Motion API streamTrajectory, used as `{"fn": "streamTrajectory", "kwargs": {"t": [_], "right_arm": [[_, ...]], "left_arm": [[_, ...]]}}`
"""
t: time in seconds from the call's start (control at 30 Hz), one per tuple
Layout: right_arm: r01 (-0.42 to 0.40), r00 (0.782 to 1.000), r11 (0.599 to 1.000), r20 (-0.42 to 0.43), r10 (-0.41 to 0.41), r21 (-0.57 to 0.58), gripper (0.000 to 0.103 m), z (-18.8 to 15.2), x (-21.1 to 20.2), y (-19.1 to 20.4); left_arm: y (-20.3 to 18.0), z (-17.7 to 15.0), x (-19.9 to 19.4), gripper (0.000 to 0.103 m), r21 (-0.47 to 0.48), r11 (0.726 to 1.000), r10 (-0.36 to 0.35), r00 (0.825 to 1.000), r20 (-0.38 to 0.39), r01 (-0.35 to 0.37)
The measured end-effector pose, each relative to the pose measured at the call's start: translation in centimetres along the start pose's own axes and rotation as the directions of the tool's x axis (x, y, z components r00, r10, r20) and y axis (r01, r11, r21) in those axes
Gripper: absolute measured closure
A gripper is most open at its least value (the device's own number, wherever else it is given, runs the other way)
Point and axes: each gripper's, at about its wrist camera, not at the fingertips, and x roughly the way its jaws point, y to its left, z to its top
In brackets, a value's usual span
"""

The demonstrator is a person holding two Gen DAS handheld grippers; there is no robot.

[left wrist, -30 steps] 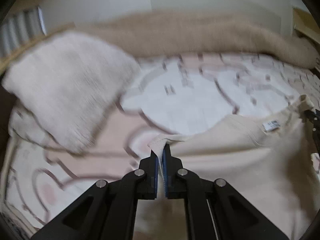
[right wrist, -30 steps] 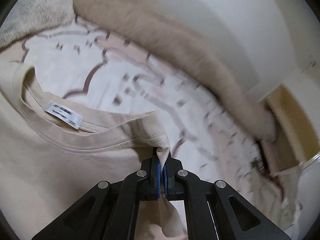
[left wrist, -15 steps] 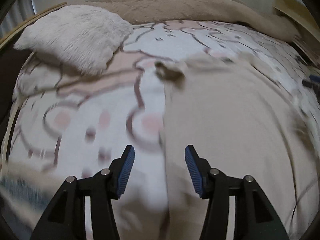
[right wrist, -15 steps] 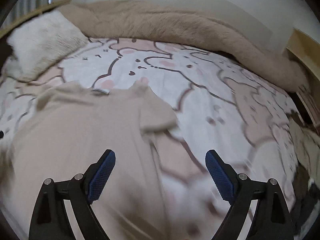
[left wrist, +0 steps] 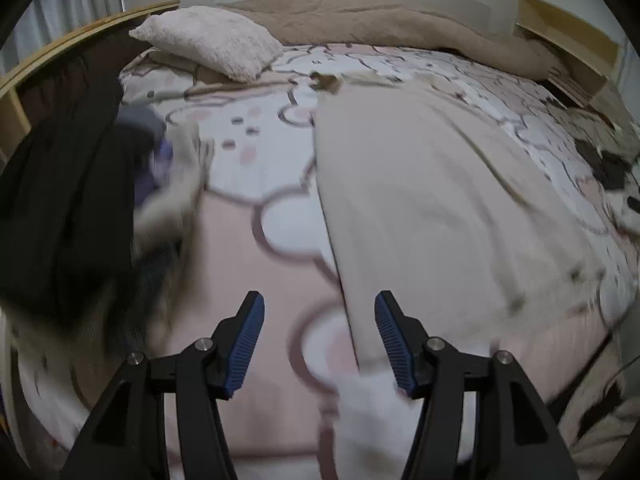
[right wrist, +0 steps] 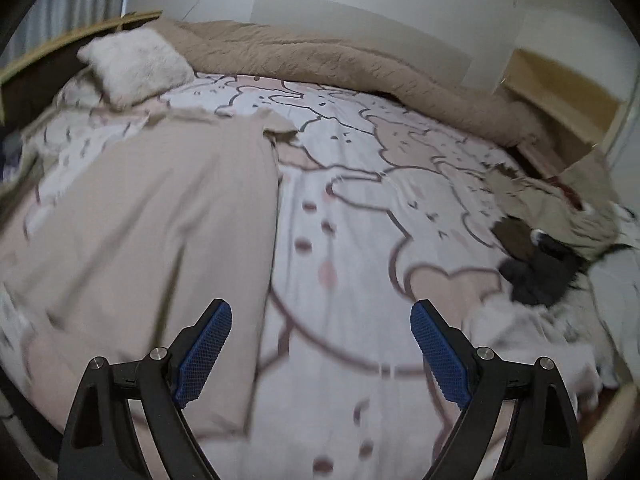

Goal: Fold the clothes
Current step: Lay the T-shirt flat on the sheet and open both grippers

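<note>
A beige T-shirt [left wrist: 420, 200] lies spread lengthwise on the bed, its neck end far from me; in the right wrist view the T-shirt [right wrist: 160, 208] fills the left half. My left gripper [left wrist: 318, 300] hovers over the shirt's near left edge, which runs between the fingers untouched; its jaws are opening and hold nothing. My right gripper [right wrist: 320, 306] stands wide open above the shirt's near right edge, one finger over the cloth and the other over the sheet. Motion blurs the near parts of both views.
The bed has a pink and white cartoon sheet [right wrist: 380, 240]. A fluffy pale pillow [left wrist: 212, 44] and a brown blanket [right wrist: 320, 60] lie at the far end. Loose clothes are piled at the right [right wrist: 560, 220], dark garments at the left [left wrist: 60, 200]. A wooden shelf [right wrist: 560, 88] stands far right.
Both grippers were shut on the shirt's shoulders by the collar. They let go, opened, and drew back to the near end of the bed. The shirt now lies flat.
</note>
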Motion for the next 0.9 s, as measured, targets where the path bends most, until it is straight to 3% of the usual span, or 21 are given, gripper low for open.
{"fn": "streamTrajectory", "kwargs": {"t": [0.13,0.2,0.3,0.47,0.67,0.8,0.9], "right_arm": [[0.089,0.994,0.98,0.078,-0.076,-0.177,0.012,-7.3,-0.4,5.8],[0.169,0.983,0.942,0.114,-0.142,-0.289,0.012,-10.4,0.5,8.9],[0.256,0.965,0.894,0.158,-0.211,-0.368,0.012,-12.2,2.0,11.0],[0.378,0.924,0.835,0.216,-0.315,-0.399,0.012,-12.3,3.4,11.6],[0.405,0.914,0.776,0.236,-0.33,-0.484,0.012,-12.6,4.4,12.2],[0.469,0.883,0.691,0.275,-0.38,-0.55,0.012,-12.4,5.0,12.7],[0.482,0.876,0.657,0.286,-0.39,-0.58,0.012,-11.9,5.4,13.2]], "left_arm": [[-1.8,-4.4,0.5,0.046,0.014,1.0,0.002,1.0,-0.001,-0.002],[-2.4,-5.5,1.3,0.046,-0.001,1.0,-0.004,1.0,-0.014,0.004],[-2.9,-5.9,2.5,0.046,-0.016,1.0,0.013,1.0,-0.022,-0.013],[-3.3,-5.8,3.5,0.046,-0.035,0.999,0.023,0.999,-0.026,-0.024],[-3.3,-5.5,4.1,0.046,-0.038,0.999,0.033,0.999,-0.038,-0.035],[-3.1,-5.5,4.4,0.046,-0.054,0.998,0.032,0.999,-0.044,-0.034],[-3.1,-5.3,4.6,0.046,-0.06,0.998,0.031,0.999,-0.044,-0.033]]}}
